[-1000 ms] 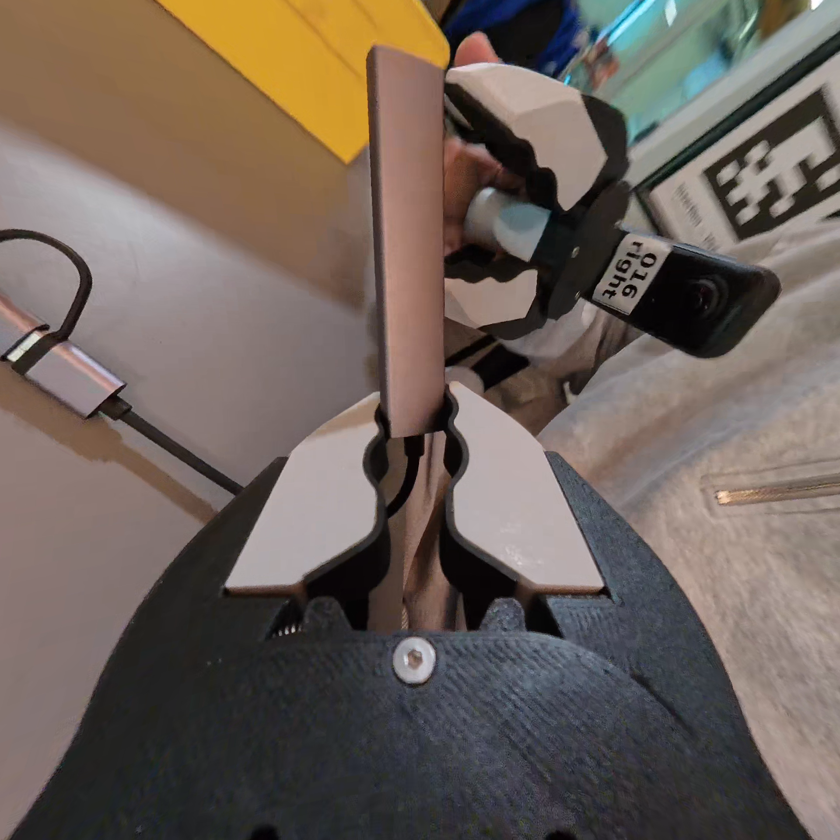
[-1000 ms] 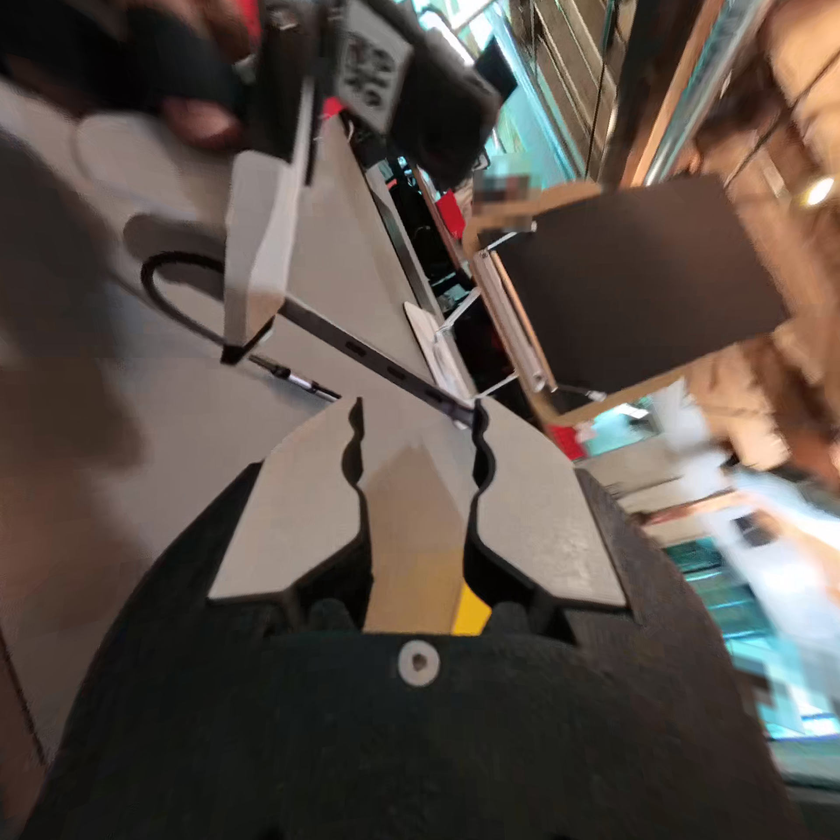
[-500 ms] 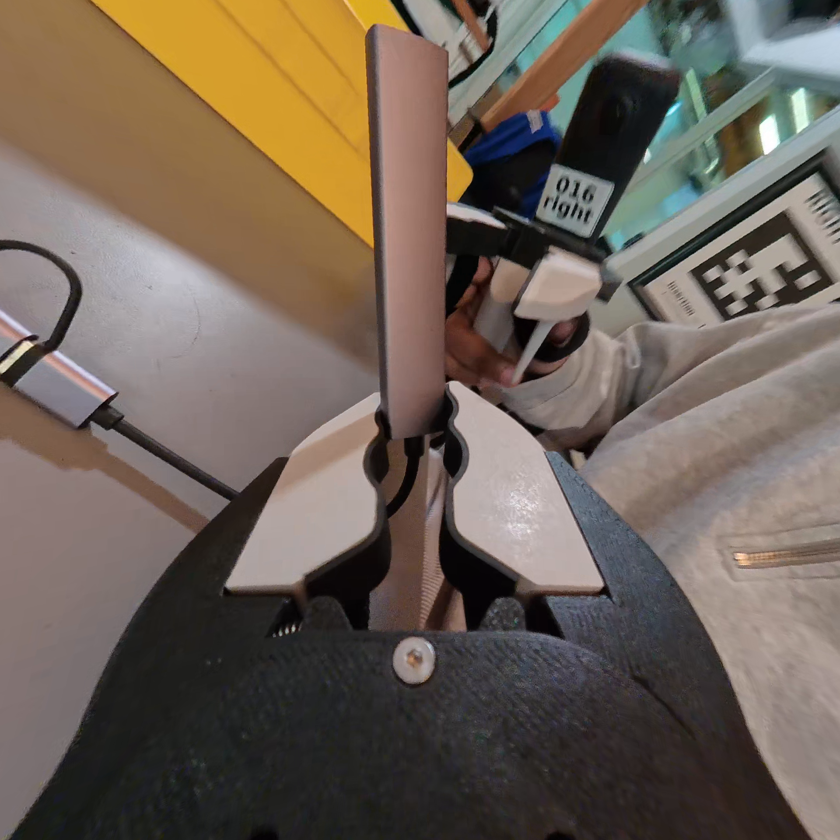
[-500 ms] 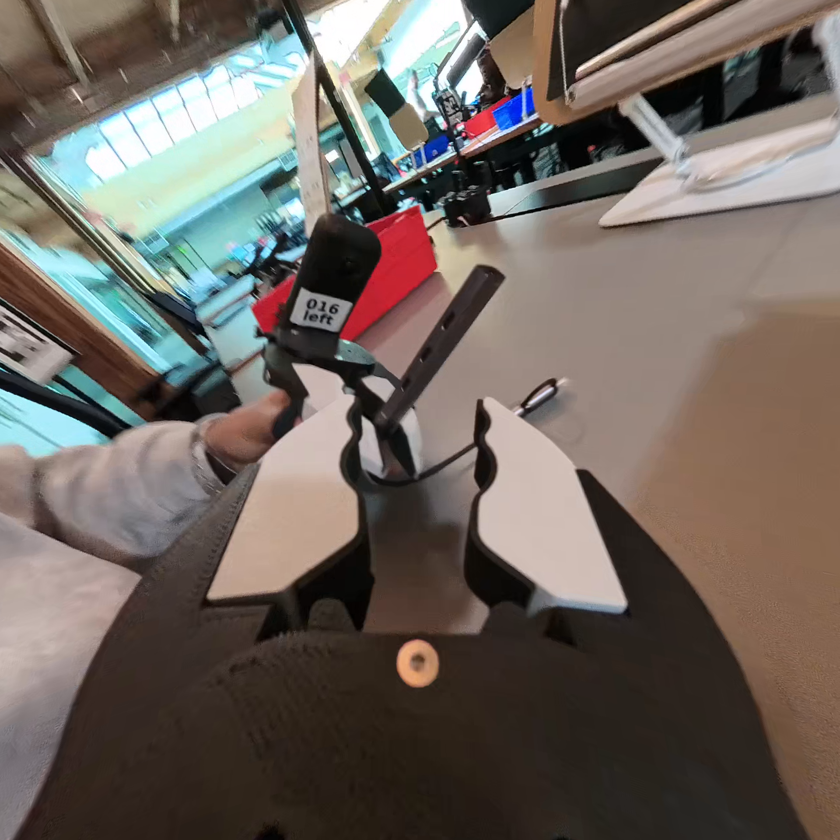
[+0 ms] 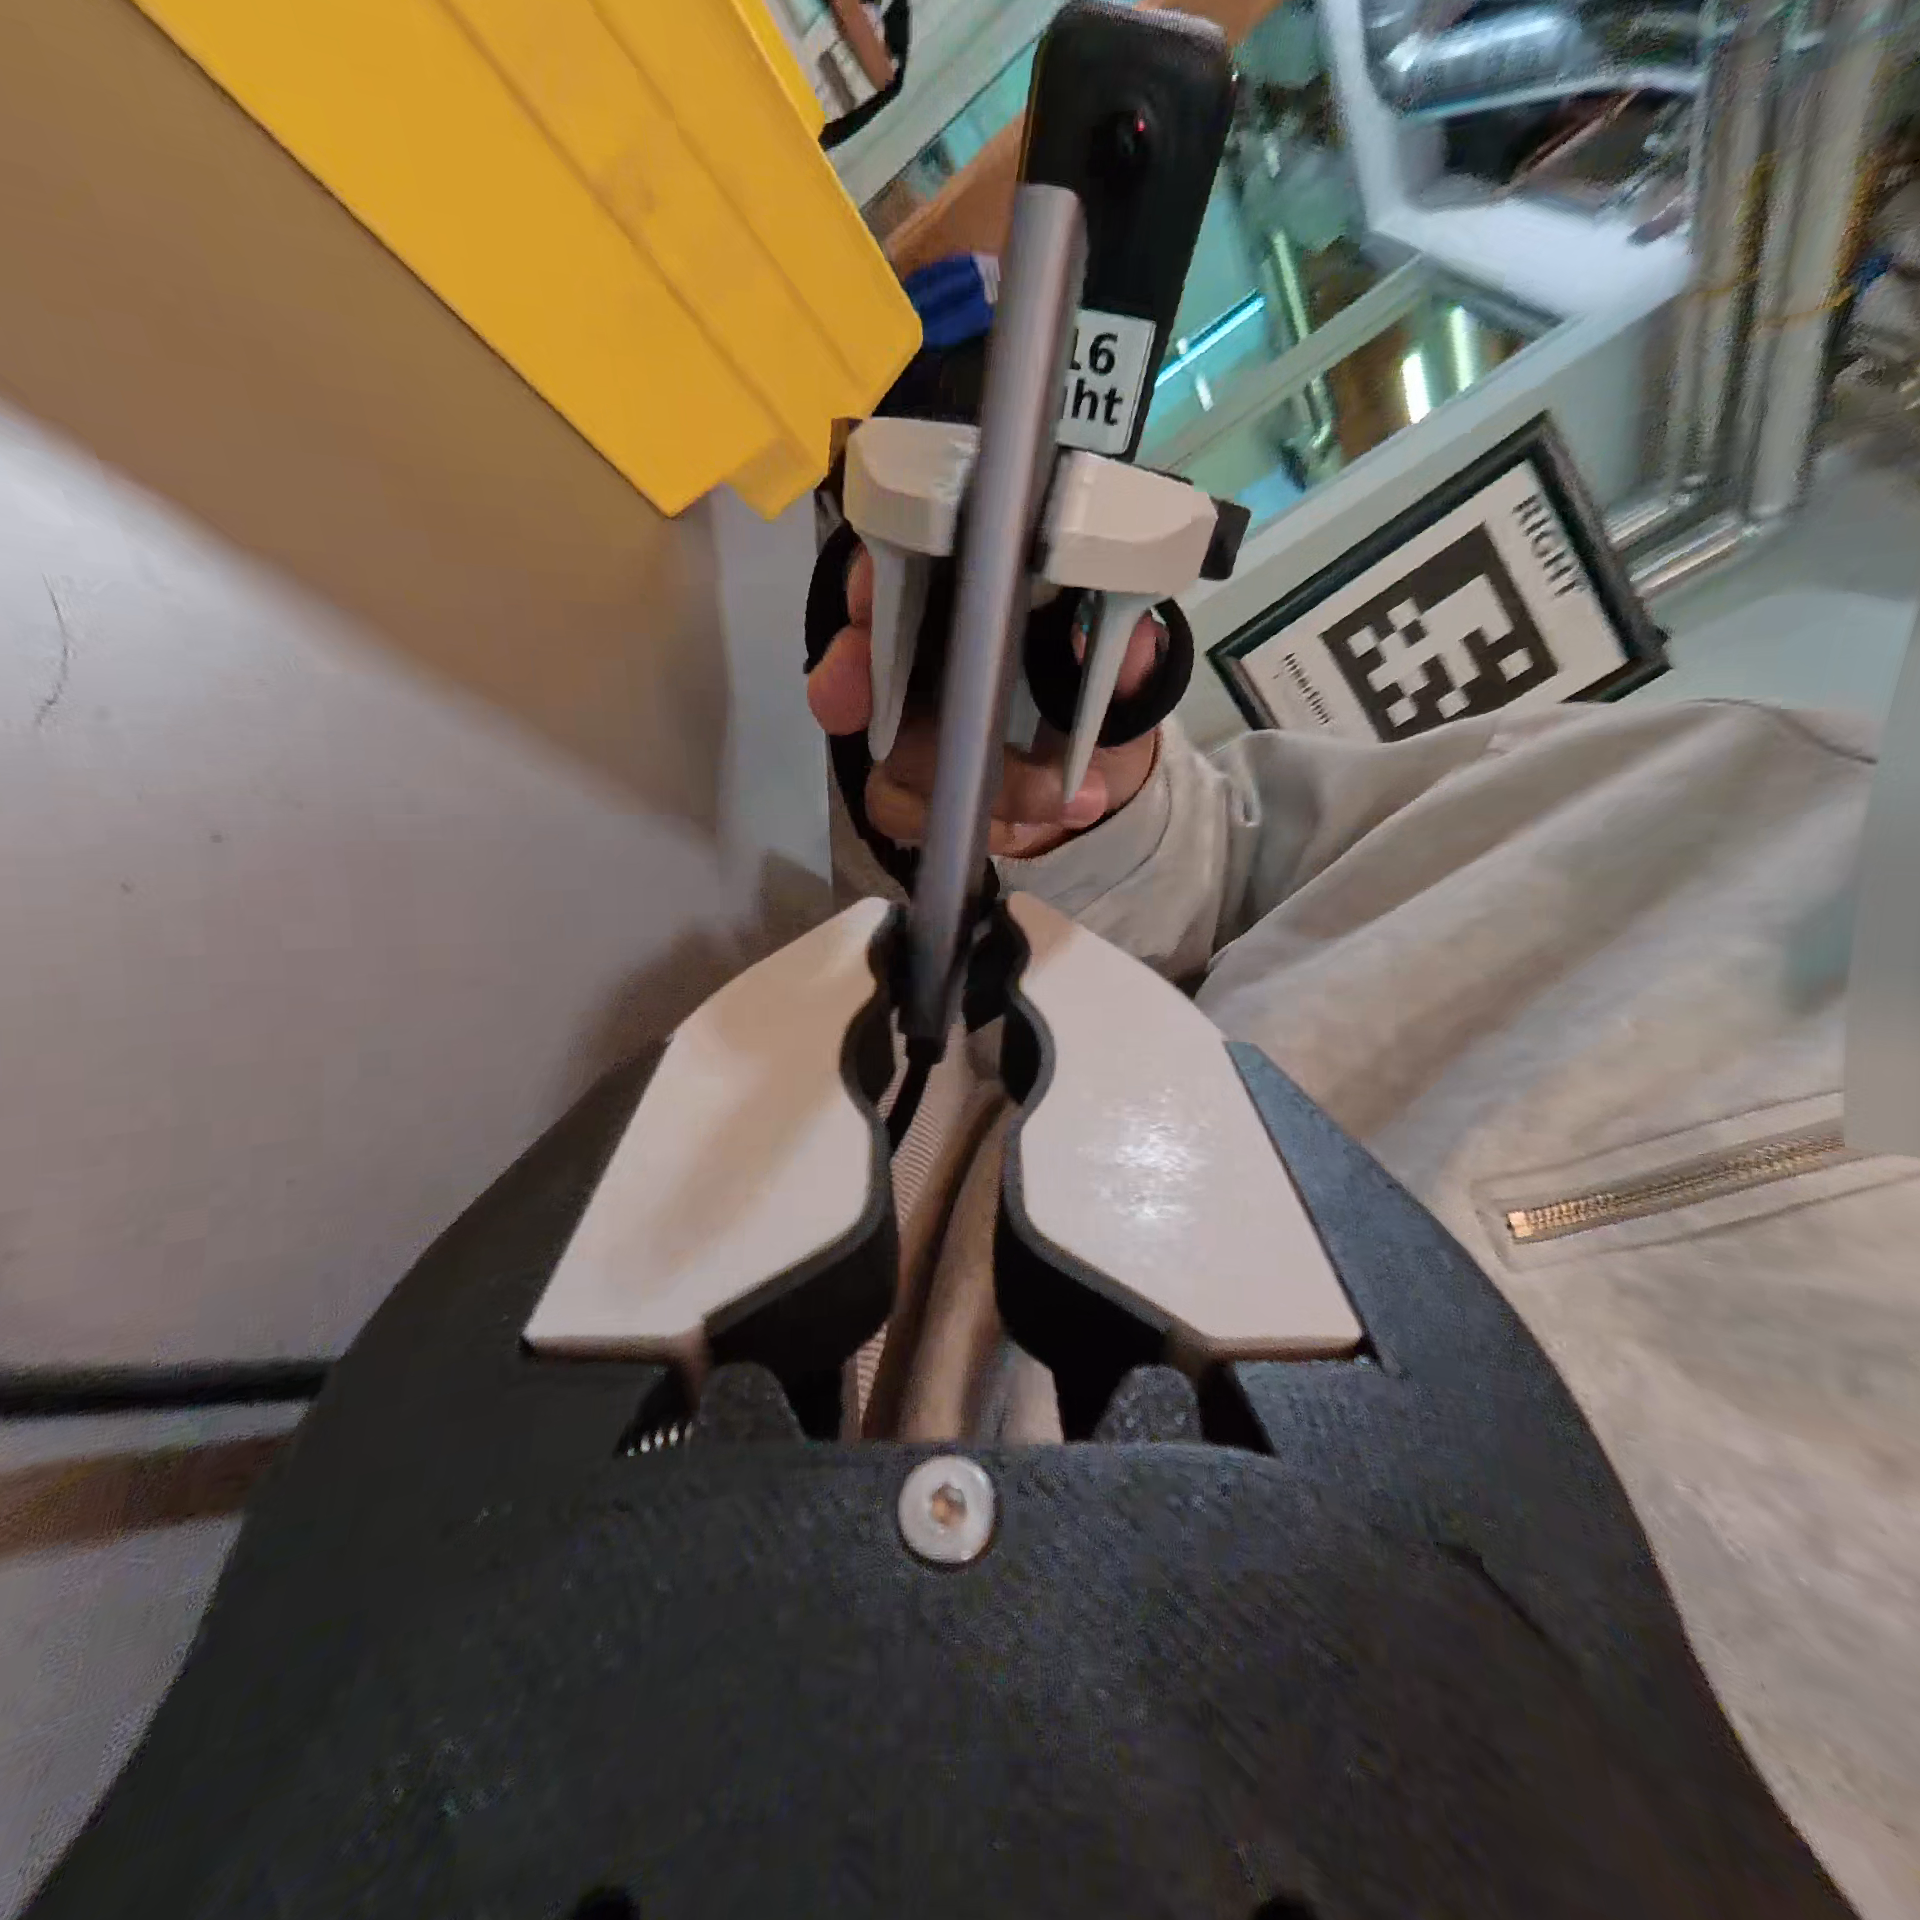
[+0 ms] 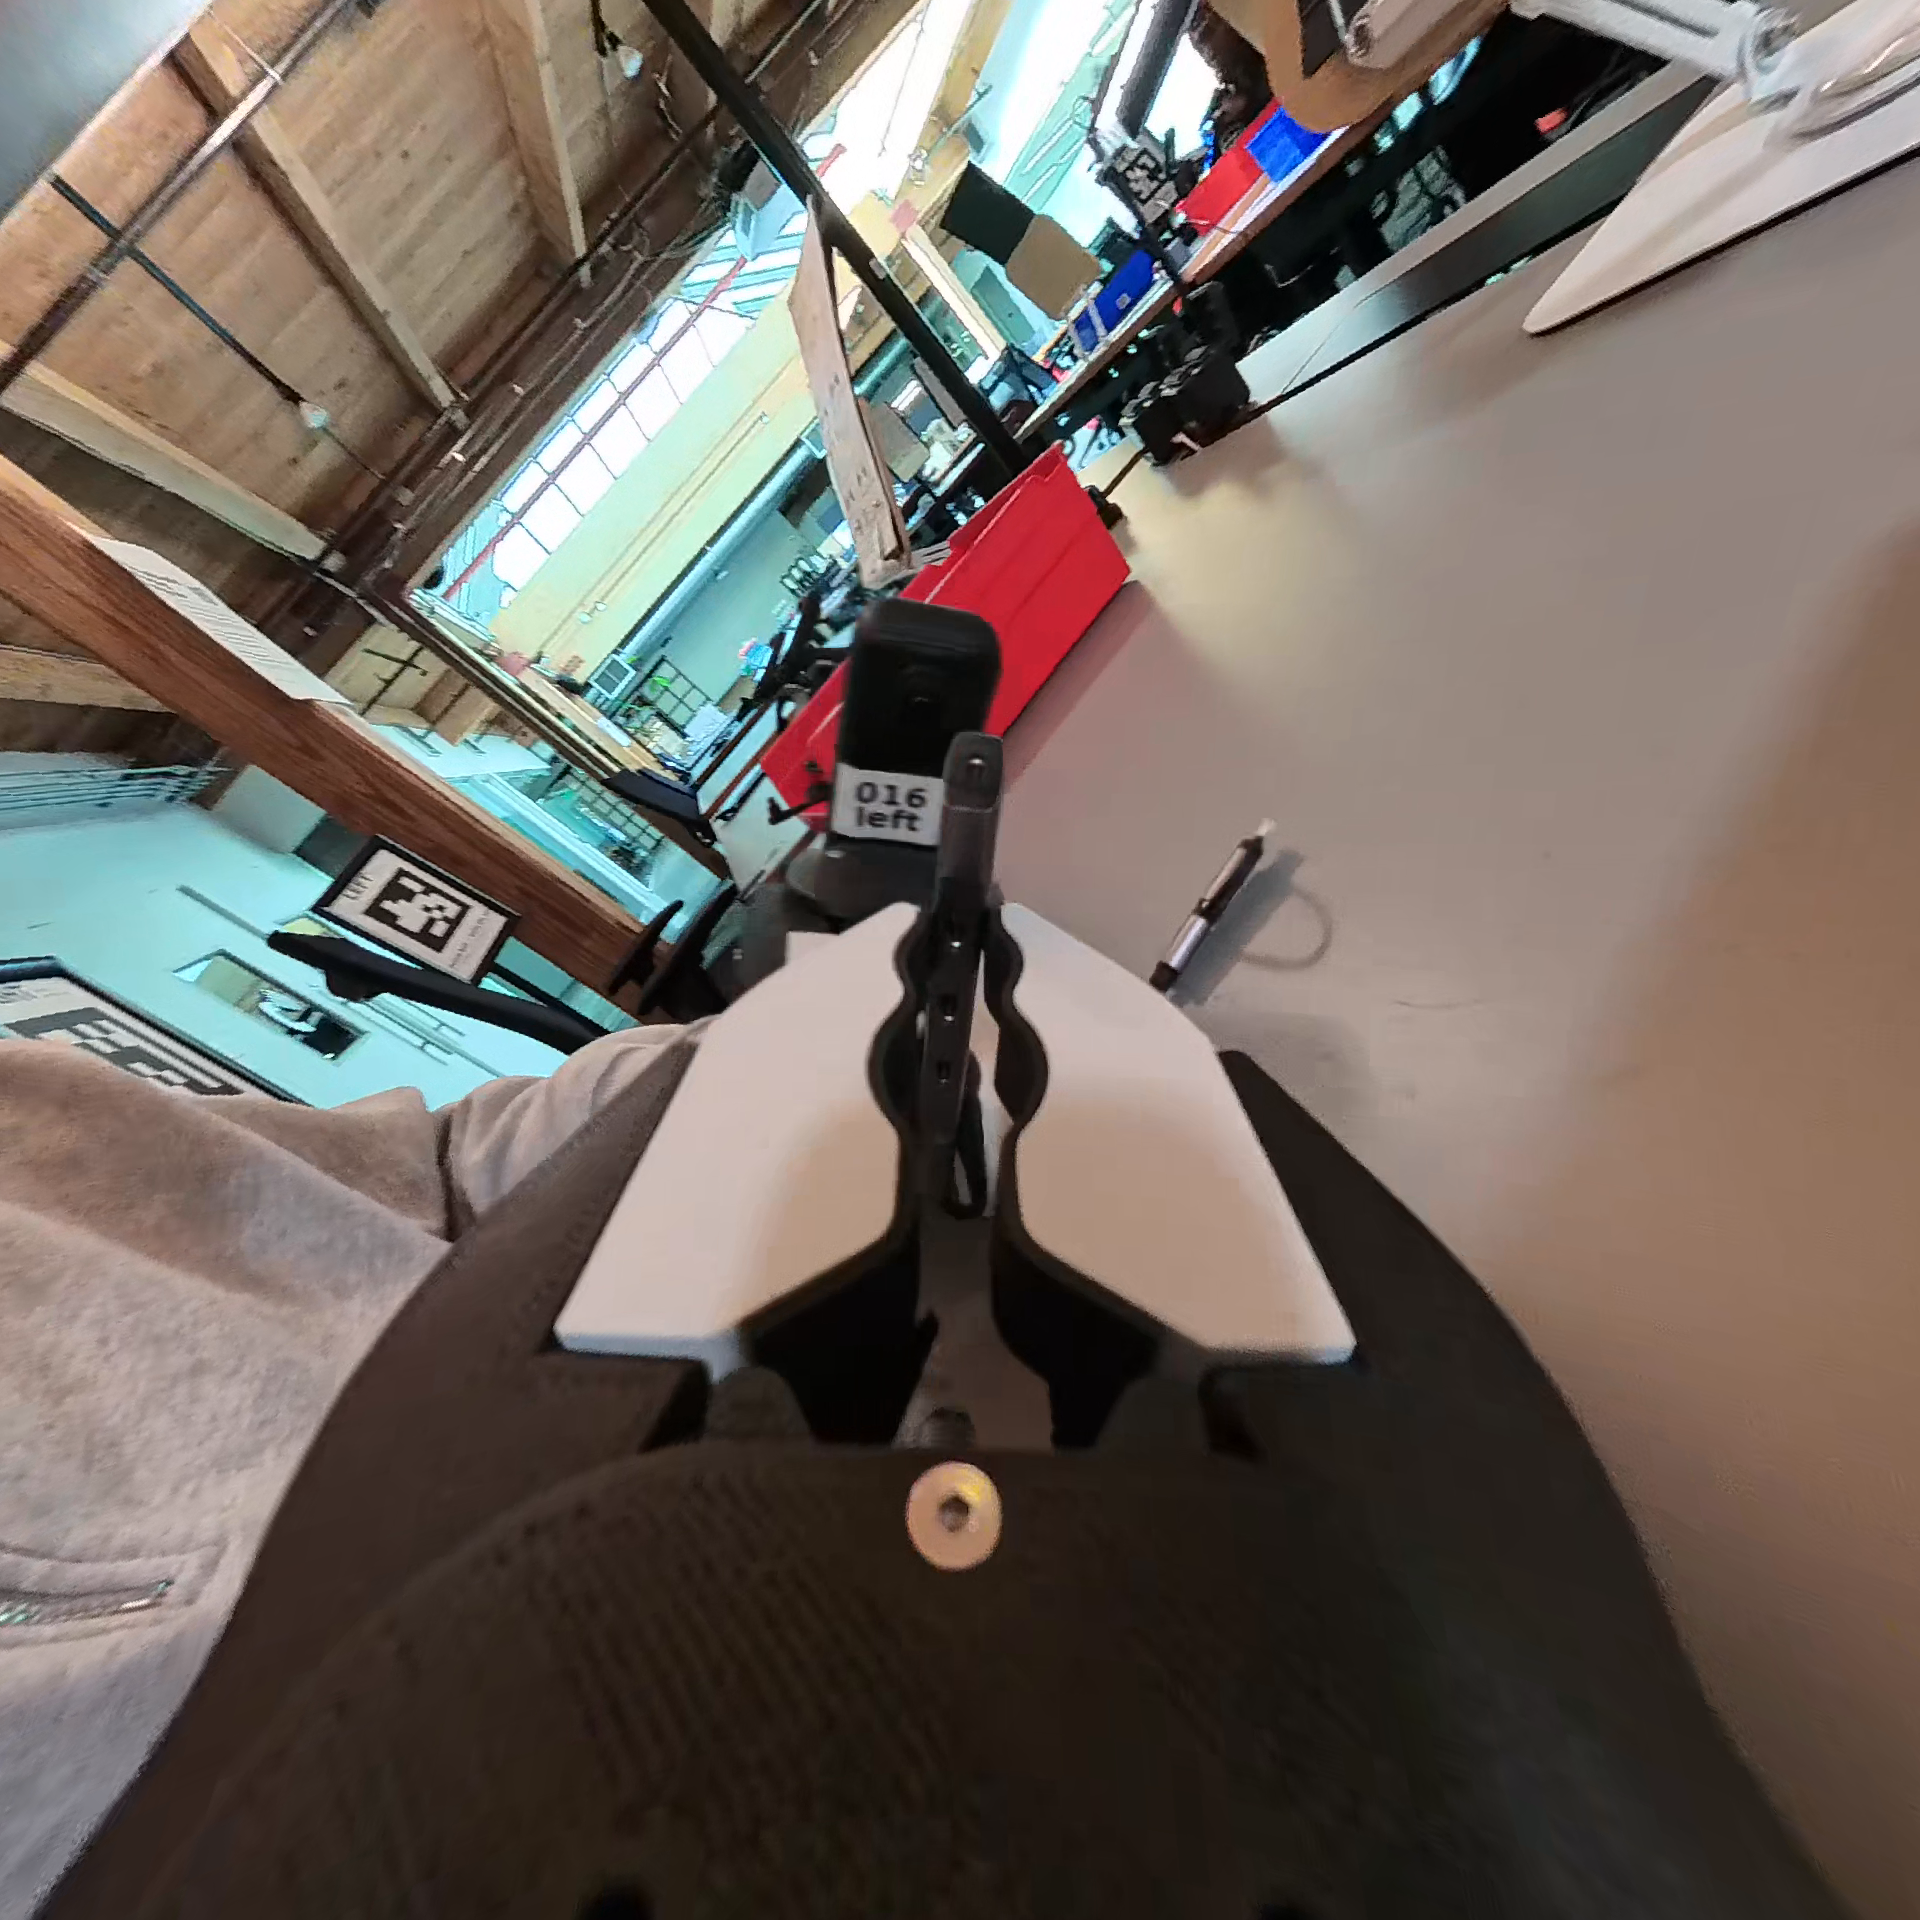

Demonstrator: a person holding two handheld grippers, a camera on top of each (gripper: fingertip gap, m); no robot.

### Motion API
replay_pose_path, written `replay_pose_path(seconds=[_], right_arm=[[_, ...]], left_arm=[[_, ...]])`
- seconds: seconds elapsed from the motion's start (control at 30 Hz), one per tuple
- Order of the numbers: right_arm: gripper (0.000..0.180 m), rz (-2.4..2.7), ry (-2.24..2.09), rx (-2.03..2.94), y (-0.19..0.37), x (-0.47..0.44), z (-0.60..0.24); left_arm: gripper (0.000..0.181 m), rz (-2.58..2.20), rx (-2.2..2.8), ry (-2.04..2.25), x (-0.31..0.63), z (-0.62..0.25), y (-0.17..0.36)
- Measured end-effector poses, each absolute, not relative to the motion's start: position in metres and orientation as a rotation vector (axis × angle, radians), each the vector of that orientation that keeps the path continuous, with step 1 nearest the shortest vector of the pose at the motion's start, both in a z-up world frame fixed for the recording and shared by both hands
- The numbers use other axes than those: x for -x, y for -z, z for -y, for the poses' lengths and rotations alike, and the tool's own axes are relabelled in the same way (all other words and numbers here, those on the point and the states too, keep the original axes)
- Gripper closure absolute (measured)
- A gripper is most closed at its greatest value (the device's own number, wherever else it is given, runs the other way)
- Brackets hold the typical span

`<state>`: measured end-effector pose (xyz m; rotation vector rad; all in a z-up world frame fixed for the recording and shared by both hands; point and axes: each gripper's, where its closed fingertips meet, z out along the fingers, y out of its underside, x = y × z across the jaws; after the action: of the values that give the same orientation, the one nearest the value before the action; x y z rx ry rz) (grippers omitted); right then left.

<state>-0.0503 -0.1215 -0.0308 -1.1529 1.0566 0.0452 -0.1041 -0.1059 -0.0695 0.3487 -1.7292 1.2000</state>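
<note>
My left gripper (image 5: 943,935) is shut on the cable end of a slim grey metal hub (image 5: 1003,540), which stands up out of the jaws. A short black cable hangs from that end, between my fingers. My right gripper (image 6: 954,935) faces the left one and is shut on the same hub (image 6: 961,831), which runs down between its white fingers (image 6: 790,1143). In the left wrist view the right gripper (image 5: 987,675) straddles the hub's middle, with a hand behind it. The left gripper's black camera (image 6: 920,707) shows just beyond the hub.
A yellow bin (image 5: 520,208) lies close on the beige table (image 5: 260,831). A red bin (image 6: 987,623) and a dark pen-like plug on a thin cable (image 6: 1210,904) lie on the table (image 6: 1558,727). A grey sleeve (image 5: 1558,987) and framed marker boards (image 5: 1444,634) are nearby. Spacing between my two grippers at the tips: around 6 cm.
My right gripper swung round from the table to face the left one, moved in over the hub and closed on it. The left gripper kept its grip and tilted slightly.
</note>
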Motion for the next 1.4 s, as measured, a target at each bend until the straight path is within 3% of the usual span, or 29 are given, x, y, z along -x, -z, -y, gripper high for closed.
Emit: replay_pose_path(seconds=[0.23,0.33,0.63,0.7,0.8,1.03,1.13,1.33,1.4], right_arm=[[0.169,-1.060,-0.109,1.071,0.028,0.048,0.124],[0.153,-1.074,-0.082,1.056,0.028,0.046,0.129],[0.144,-1.026,-0.030,1.125,0.026,0.050,0.120],[0.146,-1.031,-0.034,1.131,0.027,0.051,0.119],[0.168,-1.033,-0.076,1.155,0.030,0.054,0.117],[0.170,-1.073,-0.155,1.177,0.039,0.057,0.107],[0.170,-1.085,-0.156,1.168,0.040,0.057,0.105],[0.168,-1.108,-0.138,1.146,0.042,0.054,0.109],[0.158,-1.104,-0.123,1.133,0.040,0.053,0.112]], left_arm=[[0.170,1.628,-0.319,-1.198,0.106,0.103,0.055],[0.170,1.514,-0.349,-1.219,0.097,0.099,0.043],[0.170,1.446,-0.381,-1.157,0.098,0.095,0.040],[0.170,1.514,-0.352,-1.125,0.106,0.097,0.047],[0.170,1.570,-0.331,-1.113,0.112,0.099,0.053],[0.162,1.509,-0.404,-1.183,0.100,0.104,0.055],[0.170,1.486,-0.414,-1.186,0.098,0.103,0.054],[0.170,1.389,-0.437,-1.144,0.096,0.101,0.049],[0.170,1.368,-0.436,-1.139,0.096,0.100,0.047]])
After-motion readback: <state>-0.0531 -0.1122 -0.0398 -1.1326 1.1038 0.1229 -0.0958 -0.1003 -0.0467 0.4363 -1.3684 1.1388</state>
